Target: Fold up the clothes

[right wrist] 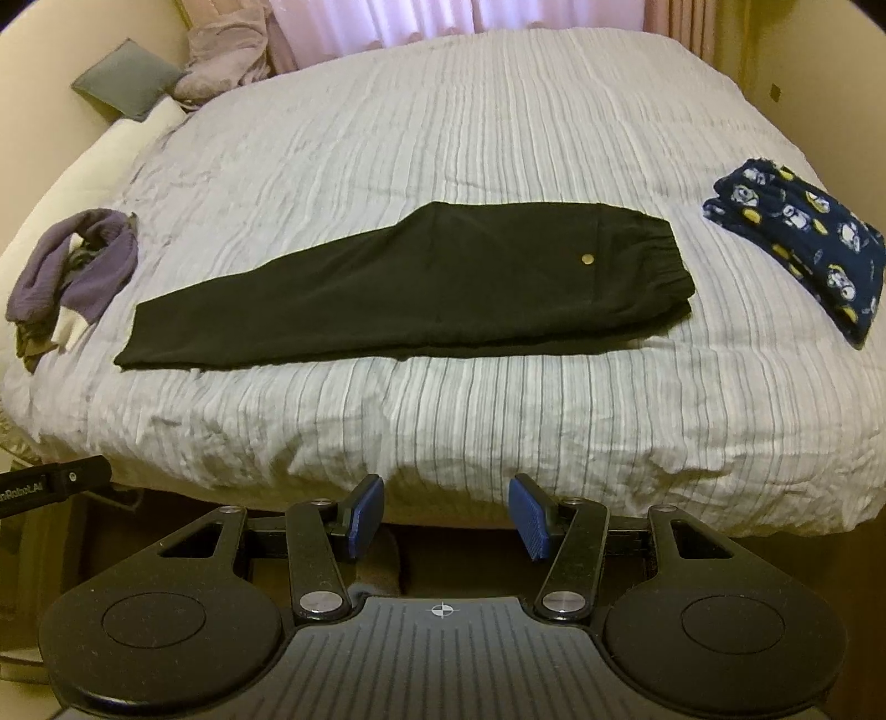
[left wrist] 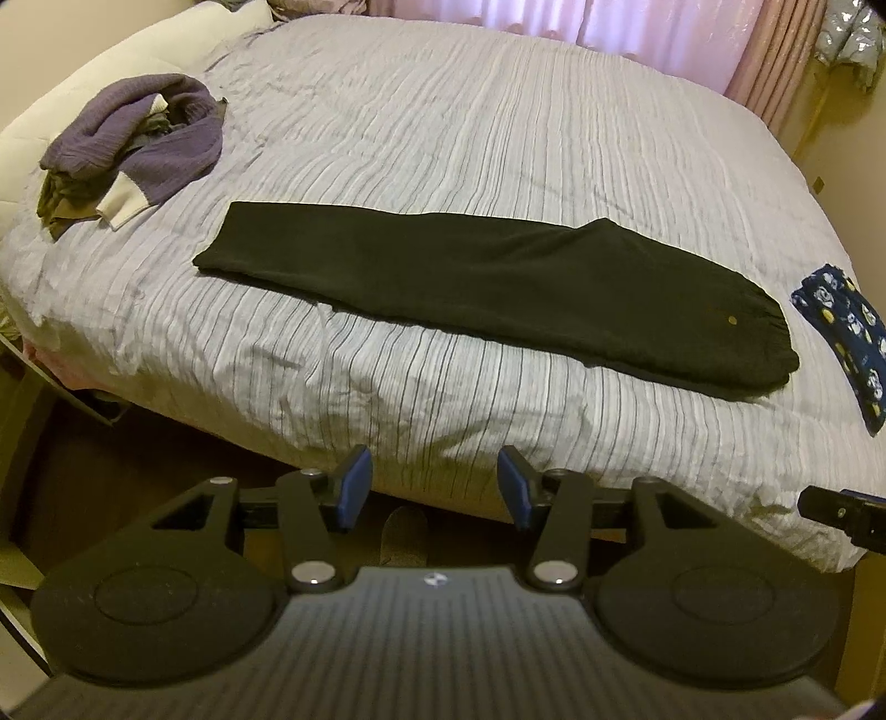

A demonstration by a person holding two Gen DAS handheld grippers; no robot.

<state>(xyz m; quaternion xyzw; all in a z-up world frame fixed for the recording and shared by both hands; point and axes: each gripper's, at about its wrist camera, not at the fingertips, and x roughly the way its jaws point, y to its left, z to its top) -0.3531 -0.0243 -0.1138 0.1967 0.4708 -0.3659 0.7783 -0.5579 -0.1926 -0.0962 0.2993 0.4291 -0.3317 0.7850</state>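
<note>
We take the black trousers [right wrist: 421,282] as our landmark: they lie flat on the bed [right wrist: 443,399], folded lengthwise leg on leg, running across it near the front edge, with the leg ends to the left and the elastic waistband to the right. A small brass-coloured stud [right wrist: 586,257] sits on them near the waistband.

Left of the trousers, just off their leg ends, we see a loose heap of clothes [left wrist: 138,149] topped by a purple knit with a cream cuff, and olive cloth showing beneath. Behind that heap, along the bed's left side, lies a white pillow [left wrist: 72,88].

Right of the trousers, a little apart from the waistband, rests a folded navy garment [right wrist: 803,249] printed with white and yellow figures.

In front of the trousers, below the bed's near edge, we hold both tongs. Our left tongs [left wrist: 434,487] stand open, blue pads apart, with nothing between them. Our right tongs [right wrist: 446,512] likewise stand open and empty. Neither touches the trousers or the bedcover.

Behind the trousers, past the far edge of the bed, hang pink curtains [left wrist: 637,27].
</note>
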